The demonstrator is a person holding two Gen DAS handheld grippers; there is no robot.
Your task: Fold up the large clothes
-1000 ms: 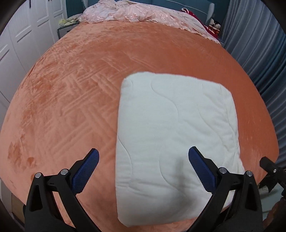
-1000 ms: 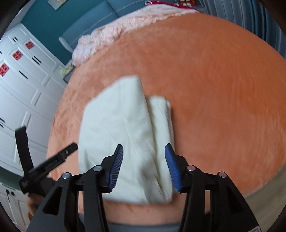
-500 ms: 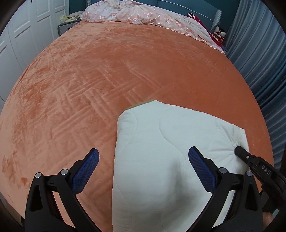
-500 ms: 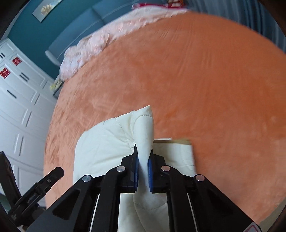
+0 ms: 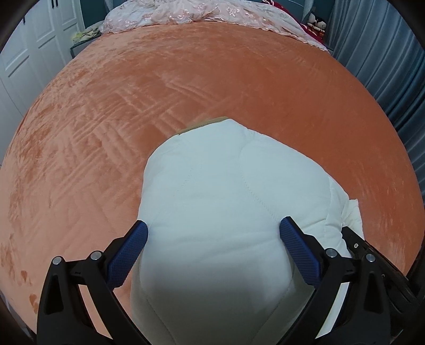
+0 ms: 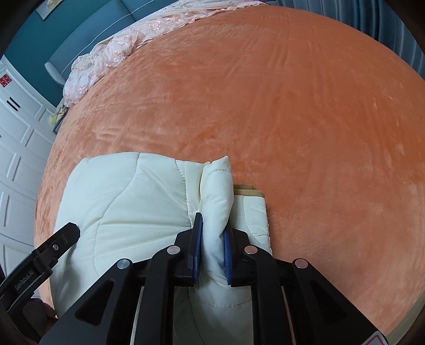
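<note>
A white quilted garment (image 5: 225, 172) lies folded into a thick bundle on the orange bed cover (image 5: 186, 87), near its front edge. My left gripper (image 5: 213, 224) stands open and wide, its blue pads (image 5: 127, 254) on either side of the bundle's near end. My right gripper (image 6: 212, 220) pinches a raised ridge of the garment (image 6: 119, 199) at its right side; the fabric is squeezed between the pads while the jaws are opening slightly. A tan trim (image 6: 249, 191) shows on the layer underneath. One finger of the left gripper (image 6: 53, 238) shows at the lower left of the right wrist view.
A pink floral quilt (image 5: 212, 13) is heaped at the head of the bed. White wardrobe doors (image 6: 18, 148) stand to the left and blue-grey curtains (image 5: 385, 66) to the right. Orange bed cover (image 6: 292, 106) stretches wide beyond the garment.
Both grippers came down close to the garment. The right gripper went from open to shut on a ridge of fabric, and the bundle bunched up higher under the left gripper.
</note>
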